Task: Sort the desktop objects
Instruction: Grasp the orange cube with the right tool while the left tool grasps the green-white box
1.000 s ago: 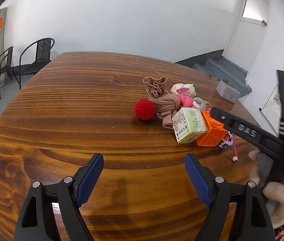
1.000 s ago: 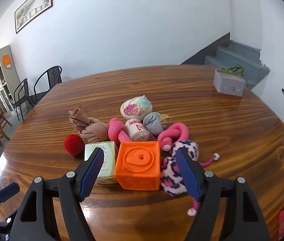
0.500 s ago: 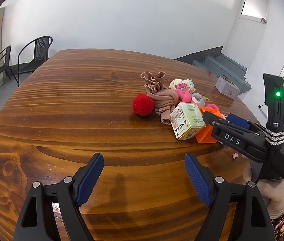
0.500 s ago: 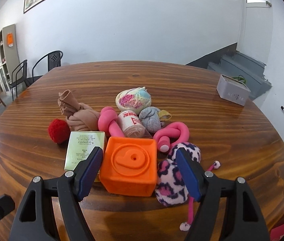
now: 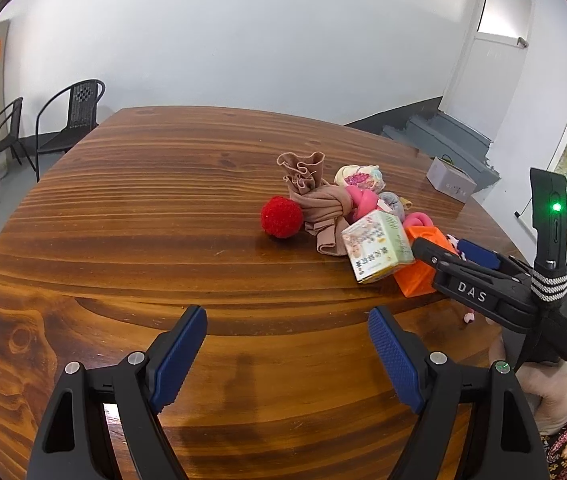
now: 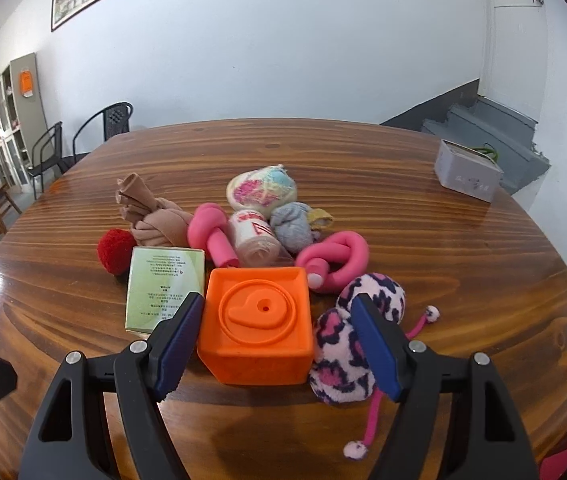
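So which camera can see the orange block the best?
The right wrist view. The orange block sits close and central between the open right gripper fingers, its top and front face plain. In the left wrist view the block is small, mostly hidden behind the green box and the right gripper's black finger.

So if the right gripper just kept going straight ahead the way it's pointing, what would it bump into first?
Most likely the orange cube. It sits right between the open fingers of the right gripper, with the green box and the spotted plush toy just outside them. Depth is hard to judge.
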A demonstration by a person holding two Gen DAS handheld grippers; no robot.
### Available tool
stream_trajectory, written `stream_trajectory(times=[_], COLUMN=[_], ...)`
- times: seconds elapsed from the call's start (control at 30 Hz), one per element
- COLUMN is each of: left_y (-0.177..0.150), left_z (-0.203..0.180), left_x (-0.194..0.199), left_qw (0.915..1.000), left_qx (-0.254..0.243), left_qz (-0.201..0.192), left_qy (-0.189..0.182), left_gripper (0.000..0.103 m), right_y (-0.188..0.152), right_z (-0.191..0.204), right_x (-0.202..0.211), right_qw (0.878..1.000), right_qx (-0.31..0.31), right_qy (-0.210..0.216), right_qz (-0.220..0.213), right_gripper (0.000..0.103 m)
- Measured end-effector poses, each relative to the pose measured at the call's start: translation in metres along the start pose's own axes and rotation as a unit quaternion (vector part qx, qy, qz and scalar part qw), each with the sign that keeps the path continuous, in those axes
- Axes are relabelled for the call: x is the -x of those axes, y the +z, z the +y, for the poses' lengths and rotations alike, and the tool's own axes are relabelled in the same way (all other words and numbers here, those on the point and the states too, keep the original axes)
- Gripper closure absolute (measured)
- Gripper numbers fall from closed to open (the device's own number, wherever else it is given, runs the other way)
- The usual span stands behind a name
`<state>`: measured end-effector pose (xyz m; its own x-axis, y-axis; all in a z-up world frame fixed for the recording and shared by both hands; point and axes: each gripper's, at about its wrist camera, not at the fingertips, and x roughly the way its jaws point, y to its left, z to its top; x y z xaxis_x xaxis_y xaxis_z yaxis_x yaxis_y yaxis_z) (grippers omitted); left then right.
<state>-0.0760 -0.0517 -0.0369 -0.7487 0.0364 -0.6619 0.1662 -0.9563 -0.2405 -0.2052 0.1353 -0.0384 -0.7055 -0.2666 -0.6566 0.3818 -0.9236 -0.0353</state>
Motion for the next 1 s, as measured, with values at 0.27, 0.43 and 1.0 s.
stream_trajectory(times=[0.27, 0.43, 1.0], left_y=[0.000, 0.000, -0.001], left_z=[-0.003, -0.003, -0.011], left_x=[0.003, 0.003, 0.000], left_qw=[1.0000, 0.9999, 0.9999], left_qx=[-0.007, -0.009, -0.008], left_qz=[-0.005, -0.007, -0.012], left_qy=[0.003, 0.006, -0.001], left_gripper=[0.018, 0.018, 0.018], right_y=[-0.001, -0.002, -0.038], right_z=[0.010, 0.010, 0.019], right_x=[-0.009, -0.005, 0.051], right_qw=[1.000, 1.000, 0.999], right_qx=[0.023, 0.021, 0.000], right_qy=[-0.015, -0.009, 0.018], right_qz=[0.011, 0.007, 0.045], right_gripper=[0.024, 0.038, 0.047])
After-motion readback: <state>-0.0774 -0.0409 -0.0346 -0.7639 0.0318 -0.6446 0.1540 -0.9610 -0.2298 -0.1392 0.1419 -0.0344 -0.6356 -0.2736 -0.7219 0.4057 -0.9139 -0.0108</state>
